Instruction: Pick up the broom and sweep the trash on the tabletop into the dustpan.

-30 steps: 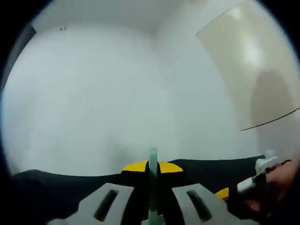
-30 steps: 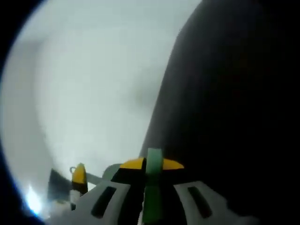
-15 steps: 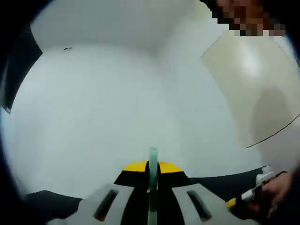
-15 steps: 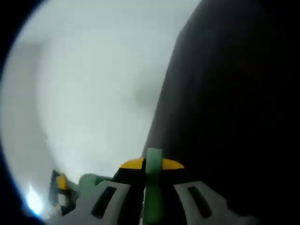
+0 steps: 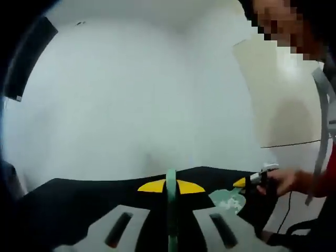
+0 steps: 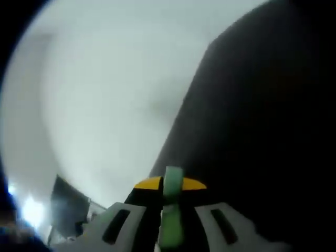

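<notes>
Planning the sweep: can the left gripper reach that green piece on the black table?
Probably not: its fingers are shut on a green strip, and the green piece sits by the right gripper.

In the right gripper view I cannot identify the blurred dark mass [image 6: 262, 131] on the right. In the left gripper view the pale green object [image 5: 227, 200] on the bench [image 5: 79, 210] is too blurred to name, and a hand [image 5: 283, 182] is cut off at the right edge.
</notes>
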### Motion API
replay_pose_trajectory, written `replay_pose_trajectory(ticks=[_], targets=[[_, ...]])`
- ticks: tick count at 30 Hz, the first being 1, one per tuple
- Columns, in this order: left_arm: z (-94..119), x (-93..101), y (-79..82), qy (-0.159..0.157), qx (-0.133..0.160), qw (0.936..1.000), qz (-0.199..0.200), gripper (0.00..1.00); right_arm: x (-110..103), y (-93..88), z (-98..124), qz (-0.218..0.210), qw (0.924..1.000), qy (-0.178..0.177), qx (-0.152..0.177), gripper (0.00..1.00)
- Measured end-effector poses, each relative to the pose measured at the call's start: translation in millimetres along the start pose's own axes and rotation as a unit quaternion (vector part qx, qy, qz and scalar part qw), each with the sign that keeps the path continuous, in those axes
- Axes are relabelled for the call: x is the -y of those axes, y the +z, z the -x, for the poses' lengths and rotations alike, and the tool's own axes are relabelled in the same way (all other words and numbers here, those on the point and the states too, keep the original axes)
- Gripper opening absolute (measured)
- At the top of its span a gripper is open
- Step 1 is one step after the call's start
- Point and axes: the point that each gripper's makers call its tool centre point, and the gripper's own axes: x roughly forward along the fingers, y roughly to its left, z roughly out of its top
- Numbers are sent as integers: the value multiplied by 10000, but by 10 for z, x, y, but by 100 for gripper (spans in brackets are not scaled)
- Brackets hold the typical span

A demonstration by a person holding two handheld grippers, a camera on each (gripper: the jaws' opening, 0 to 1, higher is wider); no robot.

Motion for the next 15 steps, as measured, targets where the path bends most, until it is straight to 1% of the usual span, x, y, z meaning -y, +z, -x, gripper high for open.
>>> replay_pose_trajectory(ticks=[1,3,5,7,9,11,12,15], targets=[[-5,-18,-32,125,-47,9999,-25,5,-27,7,26,41,9999,36,-94,13],[-7,-9,-18,171,11,9997,148,4,-81,21,117,74,9998,70,-158,13],[-15,-20,-4,289,30,9996,70,5,-95,3,220,121,9997,64,-202,13],[-29,-23,-13,331,45,9994,20,4,-95,-29,307,113,9996,83,-257,12],[-54,-35,-33,388,104,9992,7,4,-79,-53,374,96,9996,69,-239,12],[-74,-19,-29,399,172,9990,103,4,-72,-93,397,0,9997,83,-223,12],[-84,0,-24,412,181,9989,104,4,-84,-96,324,-62,9997,102,-223,12],[-108,93,0,357,261,9988,196,4,-96,-117,238,-214,9995,120,-198,12]])
